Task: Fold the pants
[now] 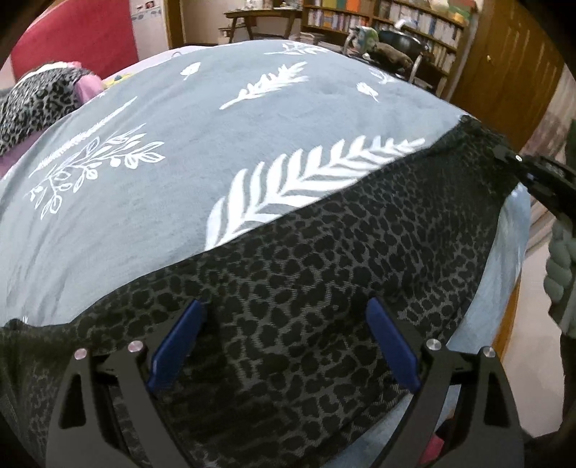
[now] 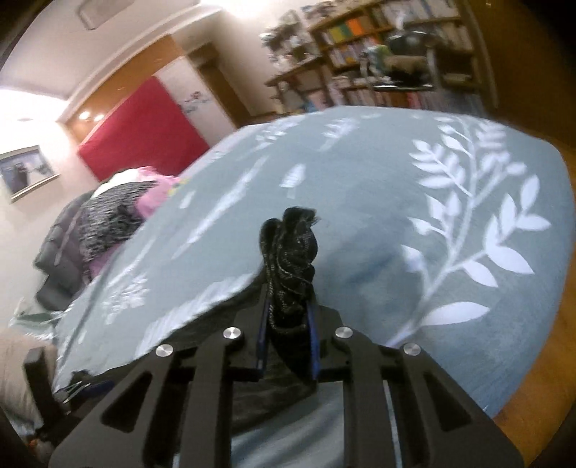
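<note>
Dark leopard-print pants (image 1: 306,273) lie stretched across the near edge of a bed with a grey leaf-print cover (image 1: 180,151). My left gripper (image 1: 284,324) is open, its blue pads resting down on the pants fabric. My right gripper (image 2: 288,316) is shut on a bunched corner of the pants (image 2: 291,248), which sticks up between its pads. In the left wrist view the right gripper (image 1: 518,162) shows at the far right, pinching the pants' far corner and pulling the cloth taut.
A pile of other clothes, leopard-print and pink (image 1: 43,97), sits at the bed's far left. A red headboard (image 1: 75,36), bookshelves (image 1: 396,21) and a chair with items (image 1: 392,50) stand beyond the bed. Wooden floor (image 2: 540,378) lies to the right.
</note>
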Available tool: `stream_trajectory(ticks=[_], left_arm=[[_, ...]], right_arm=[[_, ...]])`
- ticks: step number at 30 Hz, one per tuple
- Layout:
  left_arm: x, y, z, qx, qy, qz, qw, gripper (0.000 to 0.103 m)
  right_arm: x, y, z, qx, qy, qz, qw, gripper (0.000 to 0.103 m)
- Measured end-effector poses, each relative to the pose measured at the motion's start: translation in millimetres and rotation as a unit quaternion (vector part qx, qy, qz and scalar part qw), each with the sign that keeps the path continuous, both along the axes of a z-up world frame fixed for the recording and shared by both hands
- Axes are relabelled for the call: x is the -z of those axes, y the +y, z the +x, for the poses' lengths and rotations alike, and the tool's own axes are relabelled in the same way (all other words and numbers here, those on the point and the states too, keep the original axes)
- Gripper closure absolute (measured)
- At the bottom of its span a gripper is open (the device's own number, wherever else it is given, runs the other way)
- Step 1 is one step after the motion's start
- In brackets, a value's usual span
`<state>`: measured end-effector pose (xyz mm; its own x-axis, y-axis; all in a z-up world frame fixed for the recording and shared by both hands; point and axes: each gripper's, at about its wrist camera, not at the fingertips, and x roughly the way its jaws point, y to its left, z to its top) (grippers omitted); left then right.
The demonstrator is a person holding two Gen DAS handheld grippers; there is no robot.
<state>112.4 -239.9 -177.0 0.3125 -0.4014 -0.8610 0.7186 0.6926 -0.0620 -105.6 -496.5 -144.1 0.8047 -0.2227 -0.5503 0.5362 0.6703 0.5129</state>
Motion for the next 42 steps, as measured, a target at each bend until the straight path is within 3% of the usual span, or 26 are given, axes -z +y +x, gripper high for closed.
stream_trajectory(ticks=[10,19,24,31,42], left_arm=[[-32.8,50.7,15.8,-0.063,-0.002,-0.046,0.9970,0.012],[-38.4,125.2,30.7,-0.151,0.025,-0.087,0.9844,0.012],[-41.6,168.7,35.1,-0.196,0.012,-0.095,0.9759,0.011],[-51.2,211.3,31.8,-0.214,-0.018,-0.095,0.9721,0.011],[-54.1,272.8,37.5,-0.266,-0.022,-0.110,0.9572,0.011]], right_arm=[[-55.6,69.5,28.6,-0.106,-0.062,0.000,0.992,0.085],[-83.0,169.5,86.0,-0.236,-0.082,0.006,0.968,0.085],[-83.0,226.1,117.5,-0.299,-0.069,-0.005,0.952,0.085],[-68.1,290.5,146.6,-0.362,-0.039,0.008,0.931,0.085],[-58.0,339.3,175.0,-0.409,-0.008,-0.002,0.913,0.085]])
